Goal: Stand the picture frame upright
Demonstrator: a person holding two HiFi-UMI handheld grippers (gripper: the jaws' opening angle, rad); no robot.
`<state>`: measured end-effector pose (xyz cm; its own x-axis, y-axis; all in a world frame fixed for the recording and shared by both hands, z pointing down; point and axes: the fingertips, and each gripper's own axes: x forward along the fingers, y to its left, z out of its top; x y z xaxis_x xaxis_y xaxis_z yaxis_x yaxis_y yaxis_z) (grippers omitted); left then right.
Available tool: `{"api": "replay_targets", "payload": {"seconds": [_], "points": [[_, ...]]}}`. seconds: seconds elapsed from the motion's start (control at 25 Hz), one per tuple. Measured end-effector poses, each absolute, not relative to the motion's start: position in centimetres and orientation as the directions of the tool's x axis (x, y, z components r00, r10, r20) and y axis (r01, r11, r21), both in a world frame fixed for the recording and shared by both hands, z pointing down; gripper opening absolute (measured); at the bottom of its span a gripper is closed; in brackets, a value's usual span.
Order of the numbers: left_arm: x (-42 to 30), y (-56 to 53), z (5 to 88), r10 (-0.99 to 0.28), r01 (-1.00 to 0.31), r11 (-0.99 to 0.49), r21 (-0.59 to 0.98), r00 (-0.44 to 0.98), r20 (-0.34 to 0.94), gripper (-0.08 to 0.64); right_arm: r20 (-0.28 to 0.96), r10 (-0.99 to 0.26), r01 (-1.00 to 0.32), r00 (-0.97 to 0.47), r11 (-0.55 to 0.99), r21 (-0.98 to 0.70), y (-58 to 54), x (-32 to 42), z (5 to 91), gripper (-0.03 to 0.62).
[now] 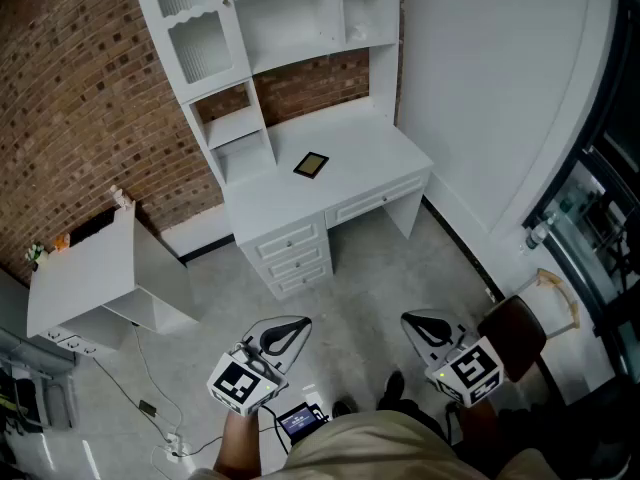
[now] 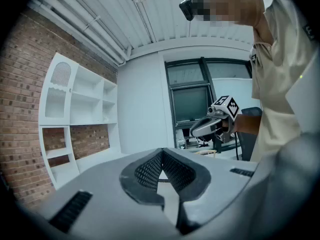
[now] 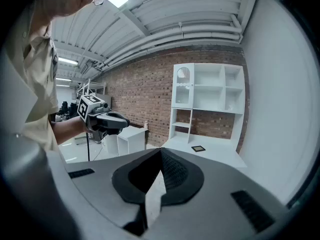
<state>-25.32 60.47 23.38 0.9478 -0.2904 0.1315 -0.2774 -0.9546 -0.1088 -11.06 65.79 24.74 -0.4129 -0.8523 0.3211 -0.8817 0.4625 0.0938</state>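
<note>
Left gripper (image 1: 298, 325) and right gripper (image 1: 412, 320) closed, empty; picture frame (image 1: 311, 164) apparently flat on desk (image 1: 372, 146).

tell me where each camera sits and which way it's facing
Head view: on the person's head, looking steeply down at the desk where the picture frame lies flat; shows the left gripper, right gripper and shirt.
Left gripper view: rides the left gripper, faces the window along shut jaws; shows the right gripper and shirt.
Right gripper view: rides the right gripper, faces the brick wall and desk; shows the left gripper.
Shared: head and right gripper views both show the picture frame.
</note>
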Motion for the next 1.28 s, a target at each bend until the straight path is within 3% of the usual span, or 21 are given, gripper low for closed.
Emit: {"api": "replay_targets", "payload": {"seconds": [0.68, 1.28], "points": [[-20.9, 56.3, 24.1, -0.343, -0.33, -0.939, -0.1, 0.924, 0.169, 0.006, 0.291, -0.824, -0.855, -0.487, 0.518, 0.036, 60.9, -7.0, 24.7, 0.003], [-7.3, 49.8, 24.3, -0.423, -0.403, -0.906, -0.132, 0.88, 0.215, 0.006, 0.307, -0.788, -0.829, -0.533, 0.559, -0.005, 53.7, 8.2, 26.9, 0.003]]}}
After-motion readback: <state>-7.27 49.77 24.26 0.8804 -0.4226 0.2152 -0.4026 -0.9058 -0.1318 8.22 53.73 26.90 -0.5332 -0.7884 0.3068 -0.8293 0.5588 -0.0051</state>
